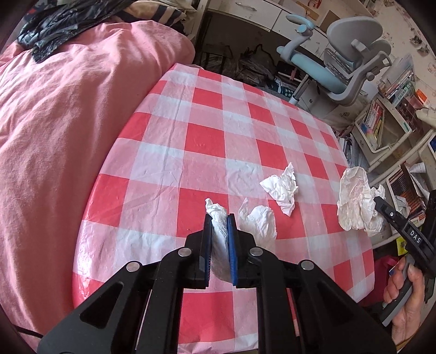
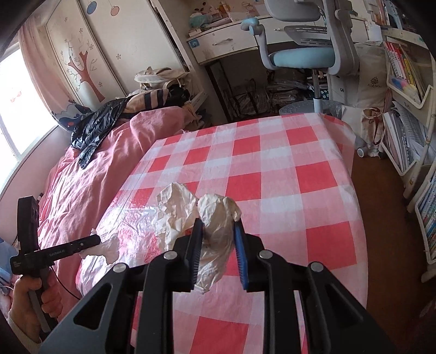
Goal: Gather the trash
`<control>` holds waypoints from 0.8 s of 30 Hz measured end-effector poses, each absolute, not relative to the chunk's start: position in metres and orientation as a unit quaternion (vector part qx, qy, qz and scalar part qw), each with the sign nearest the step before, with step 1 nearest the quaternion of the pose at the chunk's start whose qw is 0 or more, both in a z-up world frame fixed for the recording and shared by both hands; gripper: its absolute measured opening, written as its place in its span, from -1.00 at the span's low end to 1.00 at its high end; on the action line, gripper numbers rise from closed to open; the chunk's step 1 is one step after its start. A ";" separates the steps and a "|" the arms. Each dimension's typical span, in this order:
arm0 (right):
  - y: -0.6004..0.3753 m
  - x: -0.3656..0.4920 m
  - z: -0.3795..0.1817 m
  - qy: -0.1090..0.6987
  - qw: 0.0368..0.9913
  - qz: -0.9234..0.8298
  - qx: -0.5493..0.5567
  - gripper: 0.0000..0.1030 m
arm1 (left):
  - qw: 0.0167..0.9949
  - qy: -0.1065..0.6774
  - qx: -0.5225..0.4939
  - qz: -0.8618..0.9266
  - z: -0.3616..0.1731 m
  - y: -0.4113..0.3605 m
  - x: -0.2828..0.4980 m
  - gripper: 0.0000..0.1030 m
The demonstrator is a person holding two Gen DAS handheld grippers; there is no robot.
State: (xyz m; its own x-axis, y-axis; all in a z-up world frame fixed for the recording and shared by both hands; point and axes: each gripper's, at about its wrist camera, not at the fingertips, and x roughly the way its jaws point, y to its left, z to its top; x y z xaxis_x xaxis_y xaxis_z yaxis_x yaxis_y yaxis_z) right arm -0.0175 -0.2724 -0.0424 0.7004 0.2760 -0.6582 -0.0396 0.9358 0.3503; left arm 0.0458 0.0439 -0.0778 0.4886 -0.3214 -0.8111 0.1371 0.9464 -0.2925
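Observation:
My left gripper (image 1: 219,217) is shut on a crumpled white tissue (image 1: 216,215) above the red-and-white checked table (image 1: 204,141); the wad hangs out to its right (image 1: 259,220). Another crumpled tissue (image 1: 282,188) lies on the table further right. My right gripper (image 2: 218,223) is shut on a large crumpled sheet of white paper (image 2: 215,217), held above the table (image 2: 272,163); part of the sheet (image 2: 174,212) spreads to the left. The right gripper (image 1: 380,203) with its paper (image 1: 354,198) shows in the left wrist view. The left gripper (image 2: 95,241) and its tissue (image 2: 106,249) show in the right wrist view.
A bed with a pink cover (image 1: 68,122) lies left of the table, with a black plastic bag (image 1: 51,24) on it. A grey and blue desk chair (image 2: 308,57) and a desk stand beyond the table. Bookshelves (image 2: 403,81) stand to the right.

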 end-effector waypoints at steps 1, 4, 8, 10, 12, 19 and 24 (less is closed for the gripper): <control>-0.272 -0.019 -0.042 0.375 0.909 0.088 0.156 -0.53 | 0.859 0.487 -0.089 -0.134 -0.077 0.042 0.044 -0.80; -0.270 -0.021 -0.039 0.370 0.911 0.094 0.154 -0.51 | 0.862 0.483 -0.077 -0.134 -0.076 0.037 0.040 -0.80; -0.271 -0.023 -0.040 0.370 0.912 0.098 0.150 -0.49 | 0.873 0.468 -0.045 -0.128 -0.068 0.029 0.032 -0.79; -0.273 -0.024 -0.041 0.372 0.911 0.097 0.147 -0.48 | 0.879 0.460 -0.029 -0.123 -0.066 0.024 0.029 -0.79; -0.274 -0.023 -0.043 0.376 0.910 0.096 0.145 -0.47 | 0.880 0.459 -0.018 -0.123 -0.066 0.020 0.029 -0.79; -0.269 -0.016 -0.055 0.404 0.901 0.099 0.125 -0.47 | 0.866 0.485 0.007 -0.119 -0.081 0.008 0.038 -0.67; -0.268 -0.014 -0.060 0.418 0.896 0.104 0.107 -0.46 | 0.858 0.501 0.012 -0.111 -0.088 0.006 0.042 0.07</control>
